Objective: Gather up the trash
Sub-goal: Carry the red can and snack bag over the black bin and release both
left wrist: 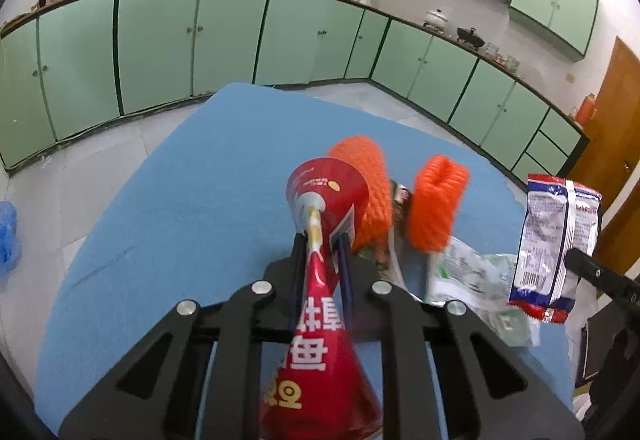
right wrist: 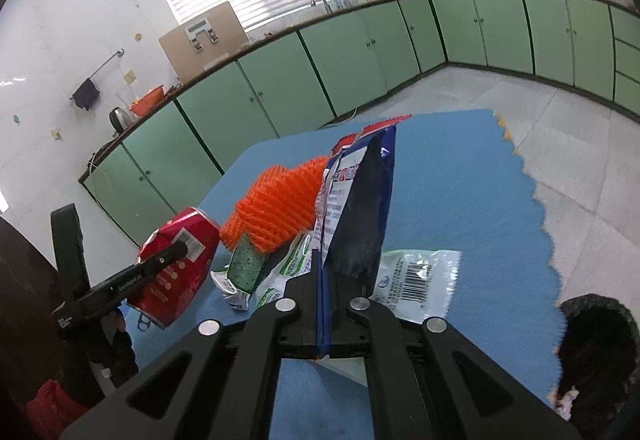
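Observation:
My left gripper [left wrist: 320, 244] is shut on a crumpled red snack packet [left wrist: 320, 324] and holds it above the blue mat [left wrist: 160, 240]. My right gripper [right wrist: 326, 272] is shut on a blue, white and red snack bag [right wrist: 360, 207], also lifted off the mat. Each view shows the other hand's load: the snack bag [left wrist: 556, 240] hangs at the right, the red packet [right wrist: 176, 264] at the left. Two orange foam nets [left wrist: 360, 179] [left wrist: 438, 207] lie mid-mat over other wrappers. A white barcode wrapper [right wrist: 420, 276] and a green-and-white wrapper [right wrist: 248, 272] lie flat.
A black bin [right wrist: 600, 352] stands at the mat's lower right edge in the right wrist view. Green kitchen cabinets [left wrist: 160, 47] run along the walls behind, with grey tiled floor [right wrist: 560, 111] between them and the table. The mat's right edge [right wrist: 536, 199] is jagged.

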